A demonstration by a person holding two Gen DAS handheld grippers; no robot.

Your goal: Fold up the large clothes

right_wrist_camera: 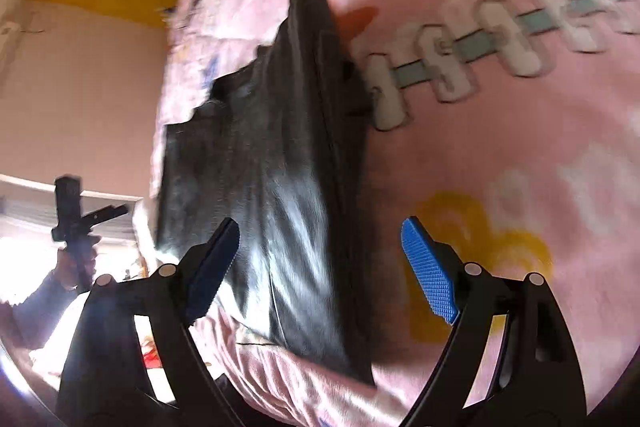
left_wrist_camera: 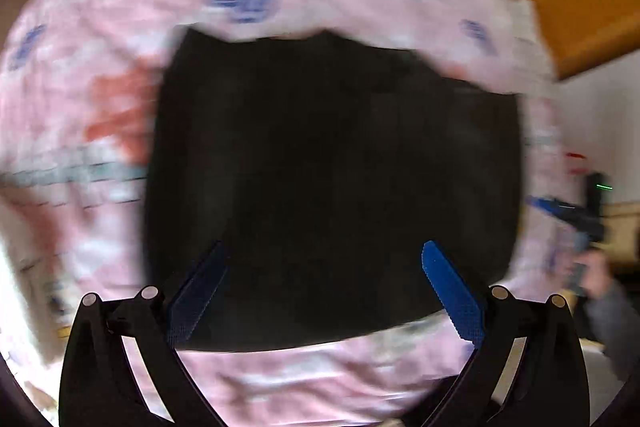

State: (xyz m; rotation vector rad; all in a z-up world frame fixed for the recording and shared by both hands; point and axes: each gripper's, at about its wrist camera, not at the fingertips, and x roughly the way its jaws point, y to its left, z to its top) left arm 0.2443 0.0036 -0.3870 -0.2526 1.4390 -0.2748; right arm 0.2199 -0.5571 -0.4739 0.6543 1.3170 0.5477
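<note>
- The black garment (left_wrist_camera: 332, 187) is seen lying on the pink printed bedspread (left_wrist_camera: 100, 27) of a bed, already gathered into a roughly square, layered block; from the right wrist view (right_wrist_camera: 272, 155) its upper layers are shown rumpled and raised along one edge.
- The left claw (left_wrist_camera: 324, 291) is held wide apart above the near part of the garment, with nothing between its blue pads (left_wrist_camera: 452, 291).
- The right claw (right_wrist_camera: 320, 259) is likewise spread wide and empty, hovering over the garment's near end beside the bedspread (right_wrist_camera: 500, 147).
- The step in hand is judged to be the taking up of an edge for a further fold, or the flattening of the block.
- Both near corners should be pinched at matching points, so that all layers are caught together and not the bedspread below.
- The lift should be kept low and even, and the edge laid squarely onto the far edge.
- The rumpled ridge is best smoothed first, since a crease could otherwise be folded in.
- Both views are blurred, so exact seams cannot be told.
</note>
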